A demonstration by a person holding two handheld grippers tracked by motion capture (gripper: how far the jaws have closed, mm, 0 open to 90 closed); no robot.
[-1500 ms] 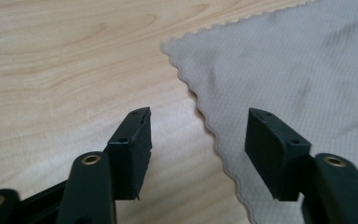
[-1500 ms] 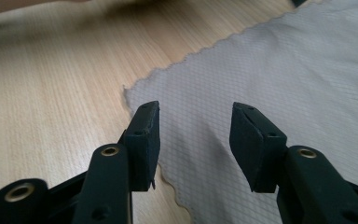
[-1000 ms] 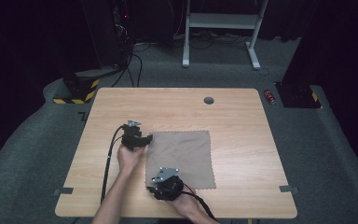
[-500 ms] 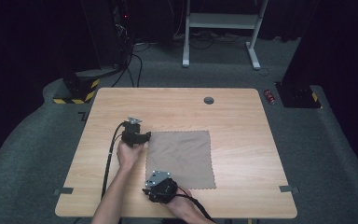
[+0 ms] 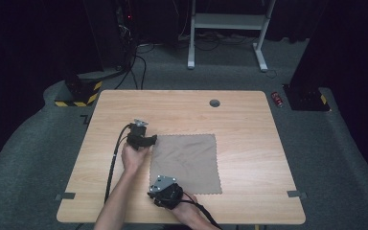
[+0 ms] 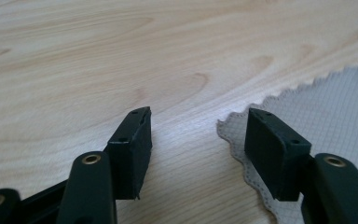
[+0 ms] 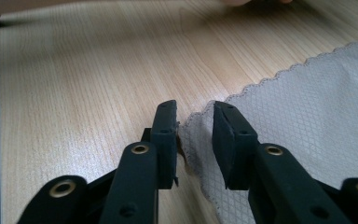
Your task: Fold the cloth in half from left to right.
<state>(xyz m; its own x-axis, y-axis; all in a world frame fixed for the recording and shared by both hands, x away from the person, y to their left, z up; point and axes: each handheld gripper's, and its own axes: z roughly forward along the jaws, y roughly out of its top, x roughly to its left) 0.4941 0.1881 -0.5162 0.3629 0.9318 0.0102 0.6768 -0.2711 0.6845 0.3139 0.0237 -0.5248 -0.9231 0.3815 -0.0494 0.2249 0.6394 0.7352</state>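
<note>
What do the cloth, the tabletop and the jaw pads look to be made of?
Cloth: likely thin microfibre, matte grey-brown; fine grid weave, scalloped stitched edge, lies flat.
Tabletop: light wood grain with a smooth satin sheen; laminate or veneer, cannot tell which.
Pads of the left gripper and right gripper: matte black, blocky, with small holes; probably rubber or moulded plastic.

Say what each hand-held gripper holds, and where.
Nothing yet: right hand-held gripper, jaws closing, straddles the cloth's near corner; left hand-held gripper stands open at its far corner.

The table [image 5: 182, 110] is evenly lit from above against a dark room; close-ups are bright, softly blurred at the far edges.
</note>
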